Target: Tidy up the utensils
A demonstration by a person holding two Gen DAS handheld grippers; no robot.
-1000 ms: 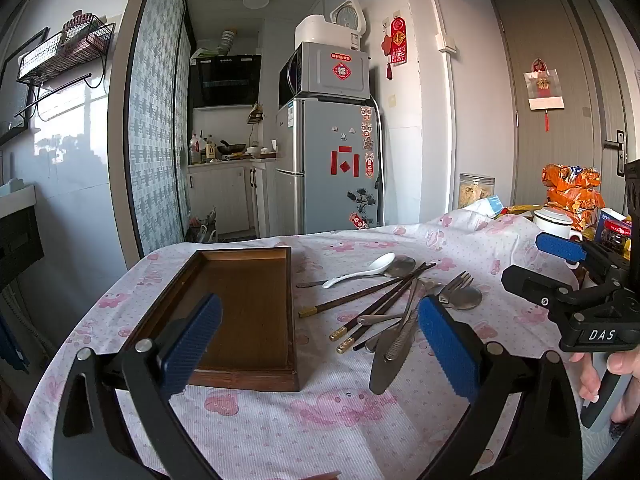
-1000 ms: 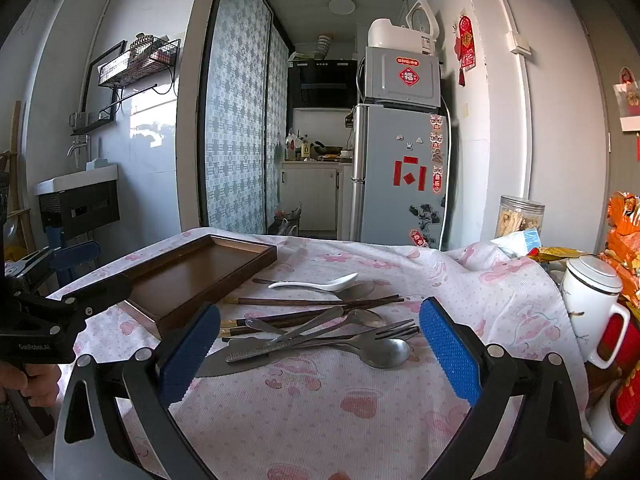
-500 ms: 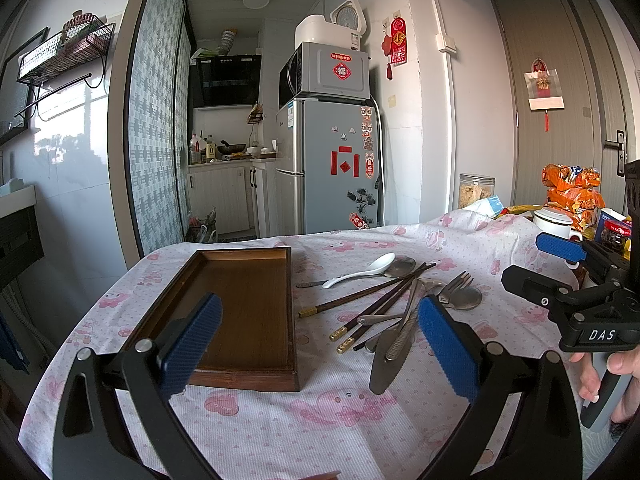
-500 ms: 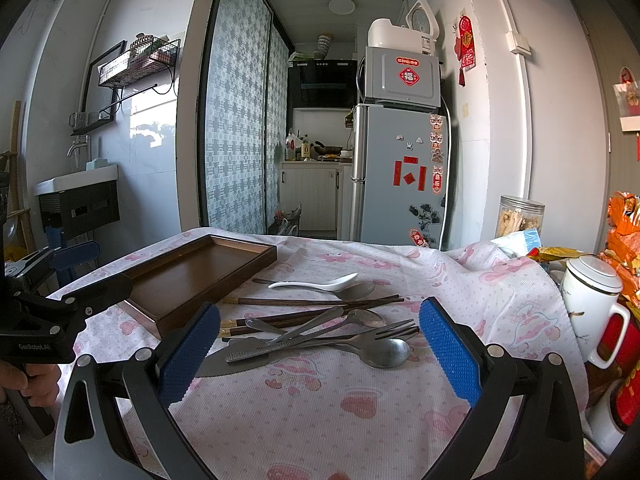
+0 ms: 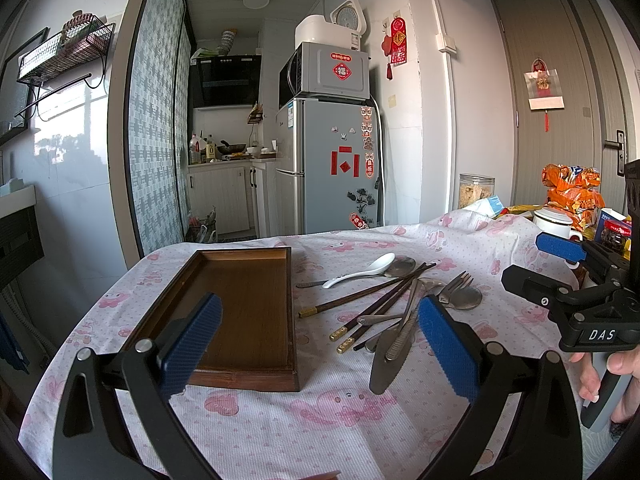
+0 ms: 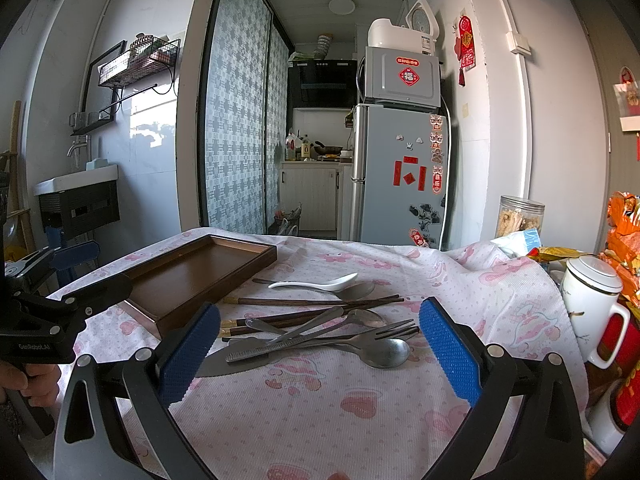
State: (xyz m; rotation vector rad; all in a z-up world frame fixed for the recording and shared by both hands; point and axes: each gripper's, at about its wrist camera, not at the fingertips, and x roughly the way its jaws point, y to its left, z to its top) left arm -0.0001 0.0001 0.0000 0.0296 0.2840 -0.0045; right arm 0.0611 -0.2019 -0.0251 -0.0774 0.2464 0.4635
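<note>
From my left cam, the jumbled pile of metal spoons, fork, knife and dark wooden chopsticks (image 5: 394, 300) sits on the pink-print tablecloth (image 5: 320, 420) around 1 o'clock, just right of the empty dark brown wooden tray (image 5: 240, 300). My left gripper (image 5: 320, 354) and right gripper (image 6: 318, 354) both hover wide open, holding nothing. A white ceramic lidded mug (image 6: 592, 300) sits at 3 o'clock in the right cam.
</note>
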